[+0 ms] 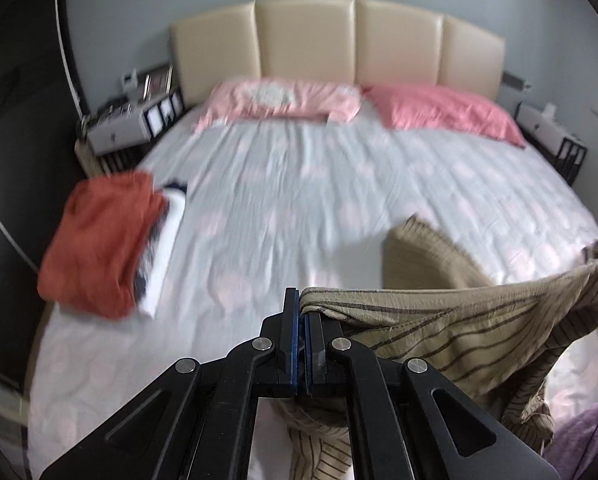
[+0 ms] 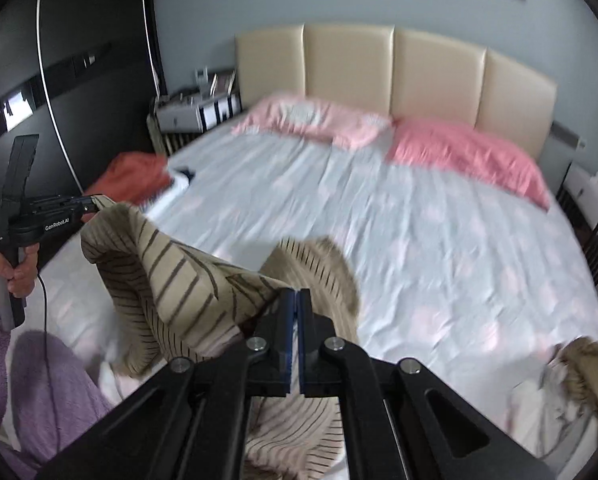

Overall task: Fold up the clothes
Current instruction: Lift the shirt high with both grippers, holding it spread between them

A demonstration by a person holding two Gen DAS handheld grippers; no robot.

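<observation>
Two tools, left tool (image 1: 301, 304) and right tool (image 2: 297, 304), clamping shut on striped garment (image 1: 451, 328) above bed (image 1: 299, 184); garment's lower part hanging hidden below tools.

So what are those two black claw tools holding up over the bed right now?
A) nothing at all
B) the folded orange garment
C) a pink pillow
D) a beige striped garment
D: the beige striped garment hangs stretched between them, one edge pinched in the left gripper and another in the right gripper, while the folded orange garment lies untouched on the bed.
</observation>
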